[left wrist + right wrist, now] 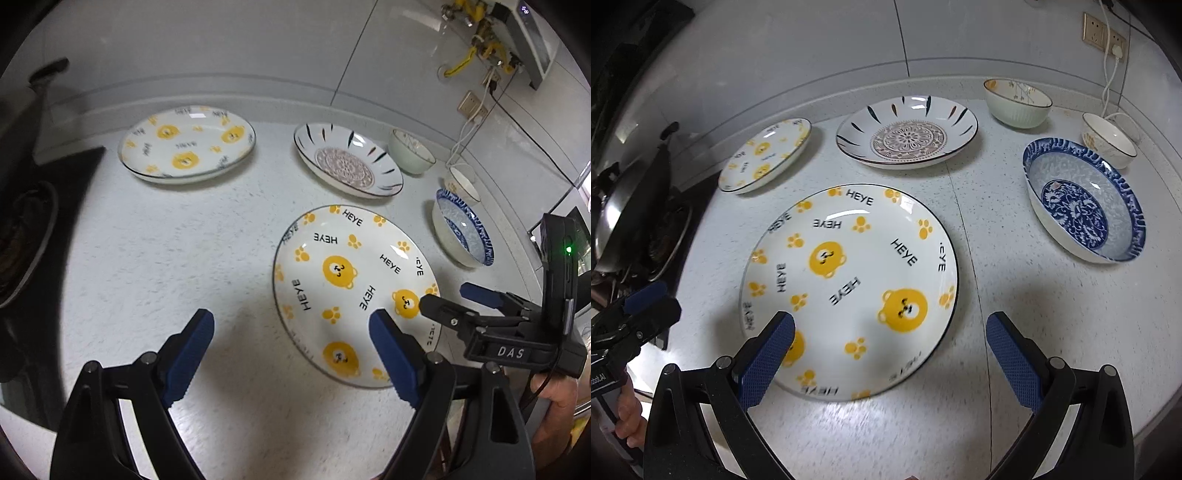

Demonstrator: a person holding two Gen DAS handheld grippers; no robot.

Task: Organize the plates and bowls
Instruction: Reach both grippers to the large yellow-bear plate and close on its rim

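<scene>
A near bear plate (849, 288) lies on the white counter; it also shows in the left wrist view (351, 295). A second bear plate (764, 160) (186, 144) lies far left. A mandala plate (907, 133) (347, 160) lies behind. A blue-patterned bowl (1086, 206) (461, 232), a pale green bowl (1017, 103) (412, 151) and a small white bowl (1108, 140) (461, 182) sit to the right. My right gripper (890, 332) is open above the near plate's front rim. My left gripper (291, 328) is open and empty, just left of that plate.
A stove with a dark pan (624, 206) sits at the left; the stove also shows in the left wrist view (26, 236). A wall socket (1102, 31) with a white cable is at the back right. The counter's curved front edge (1160, 406) runs along the right.
</scene>
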